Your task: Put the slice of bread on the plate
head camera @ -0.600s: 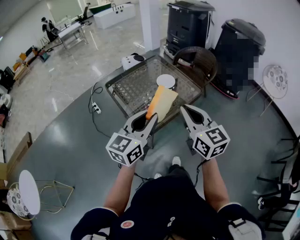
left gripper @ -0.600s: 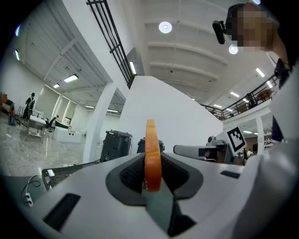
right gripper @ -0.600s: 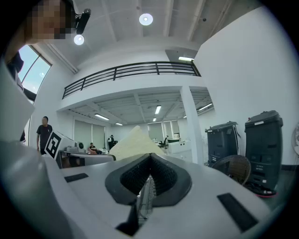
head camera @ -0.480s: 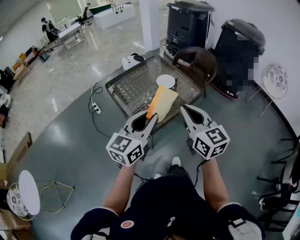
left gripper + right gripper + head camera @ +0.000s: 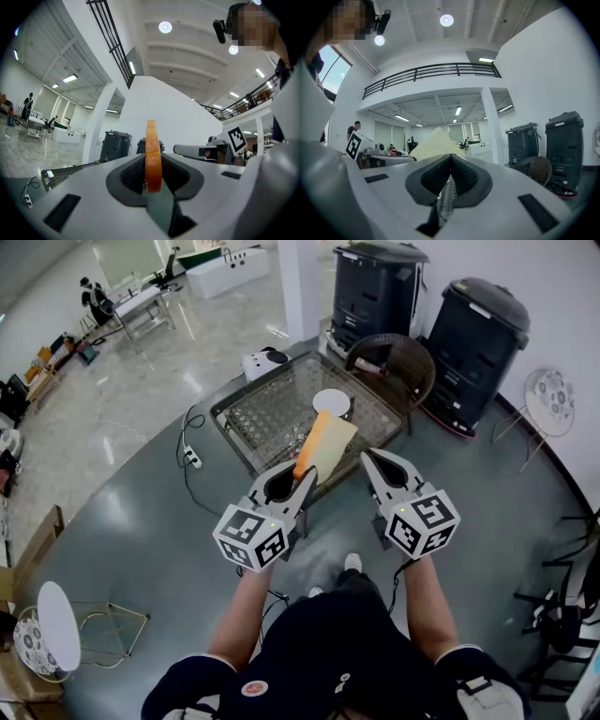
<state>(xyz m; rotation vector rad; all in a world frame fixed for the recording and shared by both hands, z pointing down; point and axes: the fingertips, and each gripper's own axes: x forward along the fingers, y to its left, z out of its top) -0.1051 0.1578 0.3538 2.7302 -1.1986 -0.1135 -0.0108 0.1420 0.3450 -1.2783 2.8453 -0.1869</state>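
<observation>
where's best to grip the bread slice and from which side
Pinch the bread slice across its two flat faces at the end nearest the person, coming from that near side. It is thin and stands on edge, so the faces probably give the pads the only real purchase. The left gripper holds it this way, leaving the far end free to reach the plate.

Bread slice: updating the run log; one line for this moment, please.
left gripper: shut on bread slice, held upright | right gripper: shut, empty | plate: empty
</observation>
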